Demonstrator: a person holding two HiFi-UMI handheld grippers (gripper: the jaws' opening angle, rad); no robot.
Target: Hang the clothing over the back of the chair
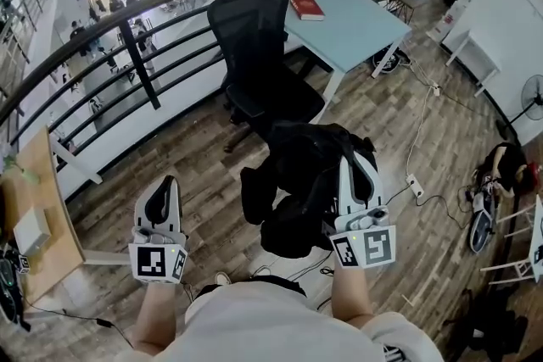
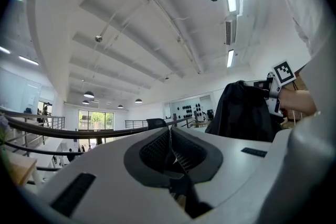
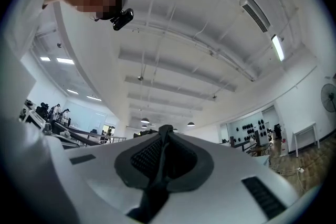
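Observation:
A black office chair (image 1: 254, 38) stands on the wooden floor ahead, its tall back toward the railing. In the head view, black clothing (image 1: 297, 182) hangs in a bunched mass between me and the chair seat. My right gripper (image 1: 352, 161) is shut on the clothing's right side. In the right gripper view a dark strip of the fabric (image 3: 157, 186) is pinched between the closed jaws of the right gripper (image 3: 164, 136). My left gripper (image 1: 165, 186) is held level to the left of the clothing, apart from it; its jaws meet with nothing between them. From the left gripper (image 2: 170, 136) the clothing (image 2: 244, 110) appears at the right.
A light blue table (image 1: 356, 21) with a red book (image 1: 307, 8) stands behind the chair. A curved black railing (image 1: 127, 21) runs along the left. A wooden desk (image 1: 38, 208) sits at far left. A power strip (image 1: 414, 182) and cables lie on the floor to the right.

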